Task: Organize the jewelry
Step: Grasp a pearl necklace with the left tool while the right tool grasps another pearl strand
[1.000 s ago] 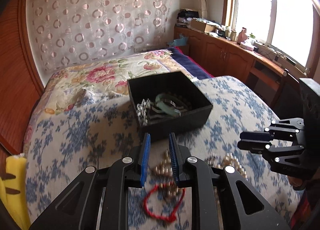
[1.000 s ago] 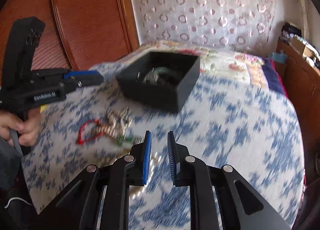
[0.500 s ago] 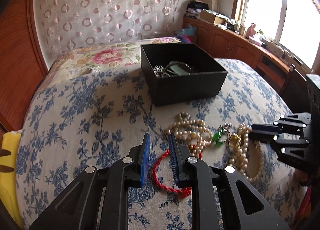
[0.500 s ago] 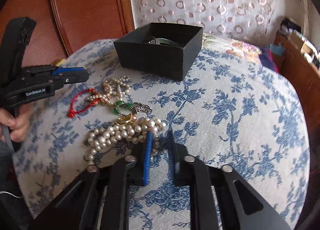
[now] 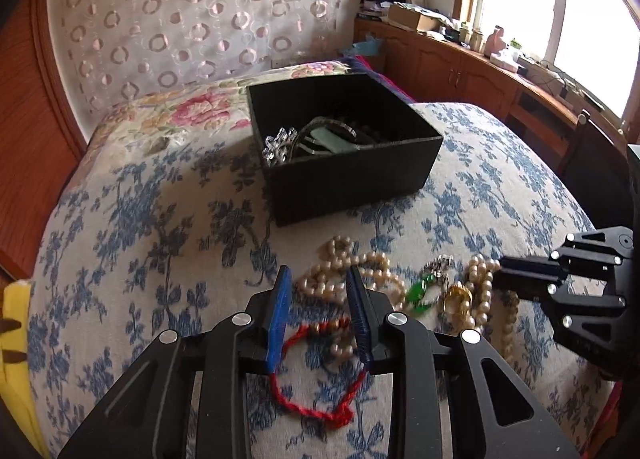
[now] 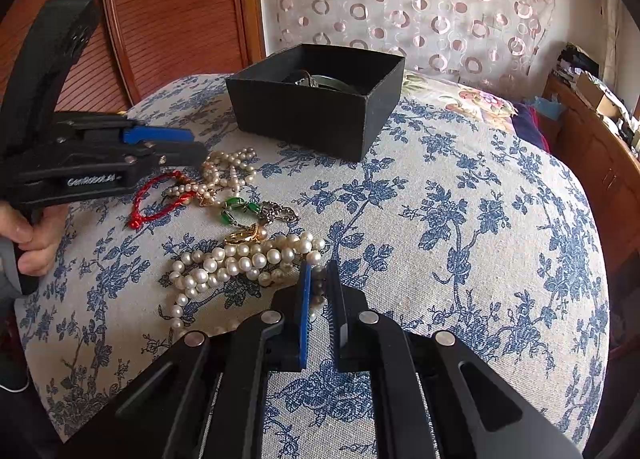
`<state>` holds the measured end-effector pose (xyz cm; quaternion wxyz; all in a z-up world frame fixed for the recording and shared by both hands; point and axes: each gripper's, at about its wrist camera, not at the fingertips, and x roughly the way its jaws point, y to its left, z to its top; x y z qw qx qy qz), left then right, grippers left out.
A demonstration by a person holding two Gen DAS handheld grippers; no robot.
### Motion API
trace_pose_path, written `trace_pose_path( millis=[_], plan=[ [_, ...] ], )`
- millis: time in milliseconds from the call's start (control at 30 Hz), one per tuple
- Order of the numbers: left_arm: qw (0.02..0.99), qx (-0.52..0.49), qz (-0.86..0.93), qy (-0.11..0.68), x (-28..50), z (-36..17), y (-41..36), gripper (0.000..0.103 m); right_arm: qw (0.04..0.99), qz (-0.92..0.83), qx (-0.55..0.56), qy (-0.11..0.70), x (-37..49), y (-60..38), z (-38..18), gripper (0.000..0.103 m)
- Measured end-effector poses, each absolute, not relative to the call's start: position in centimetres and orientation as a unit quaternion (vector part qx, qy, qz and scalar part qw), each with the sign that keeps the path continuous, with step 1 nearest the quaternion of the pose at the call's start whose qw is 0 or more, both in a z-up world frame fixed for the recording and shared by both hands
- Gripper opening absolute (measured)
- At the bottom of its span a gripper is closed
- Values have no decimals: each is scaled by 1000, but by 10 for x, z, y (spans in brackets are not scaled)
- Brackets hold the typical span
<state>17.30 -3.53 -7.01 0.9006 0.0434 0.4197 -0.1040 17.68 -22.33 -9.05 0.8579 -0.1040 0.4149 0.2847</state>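
- The right tongs (image 6: 318, 279) are pinched narrow on the near end of the large-bead pearl necklace (image 6: 240, 259); a dark bead sits between the blue pads, though whether it is truly gripped is hard to judge from this angle.
- The rest of that necklace lies coiled on the bedspread (image 6: 460, 219) just left of these tongs.
- Just beyond the coil lie a gold-coloured piece (image 6: 244, 236), a green-stone bracelet (image 6: 236, 208) and a silver chain (image 6: 282, 213), close together.
- The left tongs (image 5: 318, 291) are held apart at a moderate gap and hold nothing; they hover low over the red cord bracelet (image 5: 312, 403), whose loop shows between and beneath the pads.
- Just ahead of the left tongs, a small-bead pearl strand (image 5: 348, 271) lies tangled, touching the red cord.
- To their right are the green stones and the gold piece, then the right tongs.
- Well ahead of both tongs stands an open black box (image 5: 352, 183) on the bedspread, with a sparkling silver piece (image 5: 280, 145) and a pale green bangle (image 5: 332, 137) inside.
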Motion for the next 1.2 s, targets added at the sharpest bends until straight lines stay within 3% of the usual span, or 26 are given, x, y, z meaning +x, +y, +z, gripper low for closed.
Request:
trace_pose_path(
  millis=[433, 467, 533, 633, 1200],
  plan=[
    [890, 56, -99, 442, 199, -87, -39, 27, 859, 281, -110, 413, 177, -223, -90, 9],
    [891, 57, -100, 439, 199, -87, -41, 24, 859, 281, -111, 413, 177, -223, -89, 9],
    [891, 58, -106, 437, 199, -87, -44, 8, 859, 281, -111, 412, 177, -222, -89, 9],
    [892, 63, -100, 435, 195, -86, -45, 4, 860, 279, -114, 412, 177, -221, -90, 9],
    [938, 33, -105, 328, 123, -7, -43, 4, 860, 278, -117, 410, 176, -221, -90, 9]
  ],
)
